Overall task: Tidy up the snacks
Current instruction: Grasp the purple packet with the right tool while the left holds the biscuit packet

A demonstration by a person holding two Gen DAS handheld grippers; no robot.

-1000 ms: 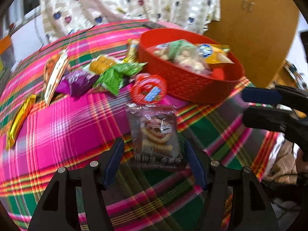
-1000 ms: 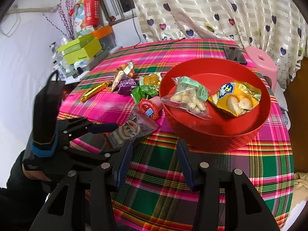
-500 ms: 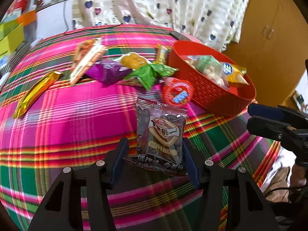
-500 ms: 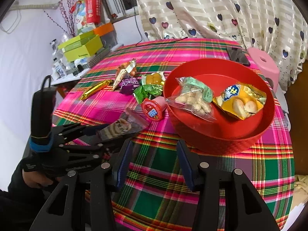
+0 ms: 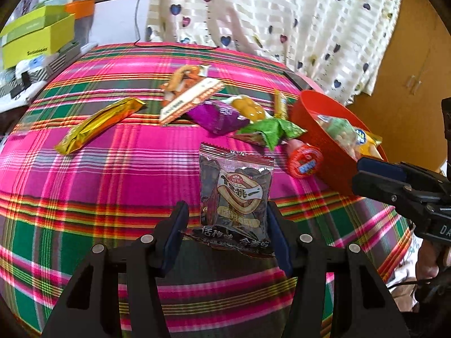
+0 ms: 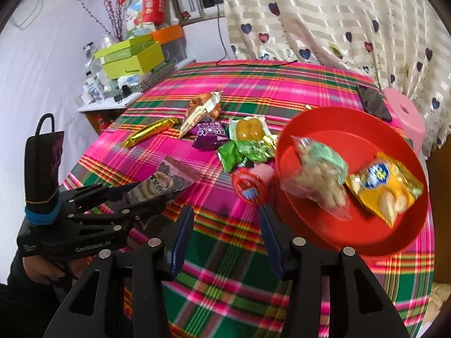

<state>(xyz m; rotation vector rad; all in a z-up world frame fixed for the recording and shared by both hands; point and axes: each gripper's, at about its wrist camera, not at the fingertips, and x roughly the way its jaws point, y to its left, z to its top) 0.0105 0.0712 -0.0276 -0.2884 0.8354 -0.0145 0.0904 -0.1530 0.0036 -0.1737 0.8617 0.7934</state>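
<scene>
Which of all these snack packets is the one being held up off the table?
The dark seed packet, clamped in the left gripper. It tilts clear of the cloth, while the gold bar and purple packet lie flat.

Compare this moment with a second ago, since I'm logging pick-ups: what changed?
The left gripper closed on the dark, part-clear seed packet and lifted it off the pink plaid tablecloth. The right gripper stayed open and empty. The red round basket keeps its two packets; the loose snacks lie unmoved.
</scene>
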